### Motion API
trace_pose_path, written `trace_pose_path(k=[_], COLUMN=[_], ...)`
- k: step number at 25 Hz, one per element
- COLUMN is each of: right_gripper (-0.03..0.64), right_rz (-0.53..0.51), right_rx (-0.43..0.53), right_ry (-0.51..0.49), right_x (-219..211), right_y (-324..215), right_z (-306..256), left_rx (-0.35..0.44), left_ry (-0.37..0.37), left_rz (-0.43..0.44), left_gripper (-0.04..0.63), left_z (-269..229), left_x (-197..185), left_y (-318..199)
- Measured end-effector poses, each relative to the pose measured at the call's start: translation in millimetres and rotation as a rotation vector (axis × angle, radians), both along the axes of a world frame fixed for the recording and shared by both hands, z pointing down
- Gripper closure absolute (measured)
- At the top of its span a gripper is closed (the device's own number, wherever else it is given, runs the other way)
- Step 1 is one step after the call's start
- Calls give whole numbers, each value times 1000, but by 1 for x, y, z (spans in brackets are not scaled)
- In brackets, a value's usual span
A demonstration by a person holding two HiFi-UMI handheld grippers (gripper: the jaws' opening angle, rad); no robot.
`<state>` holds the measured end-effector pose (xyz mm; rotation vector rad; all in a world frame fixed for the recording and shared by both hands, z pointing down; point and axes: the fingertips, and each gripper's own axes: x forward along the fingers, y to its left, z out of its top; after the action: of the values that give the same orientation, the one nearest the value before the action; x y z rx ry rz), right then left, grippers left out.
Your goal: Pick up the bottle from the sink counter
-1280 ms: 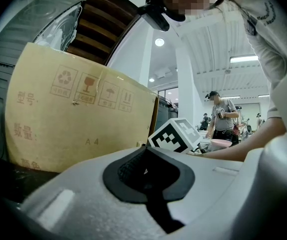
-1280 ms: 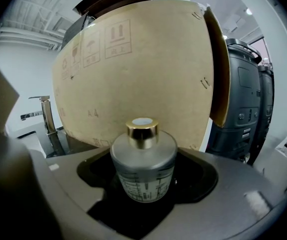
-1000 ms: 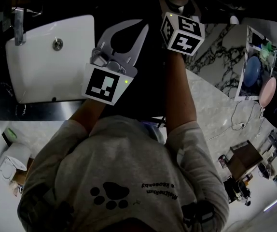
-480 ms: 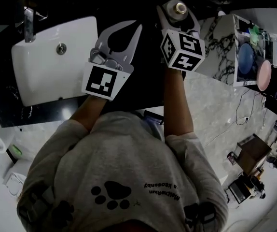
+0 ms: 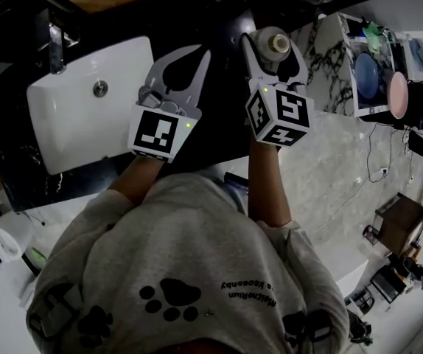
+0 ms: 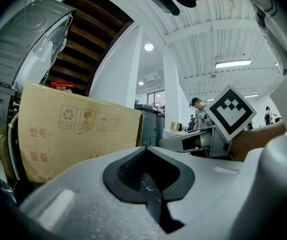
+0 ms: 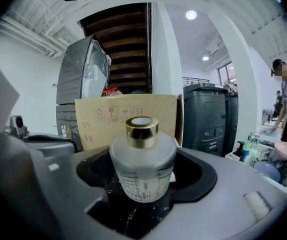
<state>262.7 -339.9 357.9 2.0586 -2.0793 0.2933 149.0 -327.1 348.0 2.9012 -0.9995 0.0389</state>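
Note:
A frosted glass bottle [image 5: 274, 44] with a gold cap stands upright between the jaws of my right gripper [image 5: 273, 48], over the black counter [image 5: 222, 127] right of the sink. In the right gripper view the bottle [image 7: 142, 166] fills the gap between the dark pads, and the right gripper [image 7: 144, 153] is shut on it, with black marble showing beneath. My left gripper [image 5: 205, 50] hovers beside it, just right of the white sink [image 5: 71, 116], shut and empty. In its own view, the left gripper [image 6: 144, 151] holds nothing.
A faucet [image 5: 55, 35] rises at the sink's far left. A cardboard box [image 7: 113, 116] stands behind the counter, also seen as the box [image 6: 73, 134]. White marble counter [image 5: 329, 161] lies to the right, with a tray [image 5: 377, 72] of blue and pink items.
The right gripper and bottle have shifted toward me relative to the sink. The left gripper stays shut beside them. The head view has swung, so the whole scene sits lower.

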Motion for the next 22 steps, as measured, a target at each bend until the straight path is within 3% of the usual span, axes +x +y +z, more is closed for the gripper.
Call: trace_pose_path(k=[12, 22], right_gripper=[287, 287], right_rz=[119, 21], right_rx=[46, 67], right_ry=[42, 18], right_x=[-14, -32], right_y=[82, 109], right_z=[-28, -33], left_rx=[24, 31], left_ry=[-18, -45], left_rz=[-2, -53], left_gripper=[597, 597], left_z=[-22, -35], left_x=[-16, -17], left_y=[37, 75])
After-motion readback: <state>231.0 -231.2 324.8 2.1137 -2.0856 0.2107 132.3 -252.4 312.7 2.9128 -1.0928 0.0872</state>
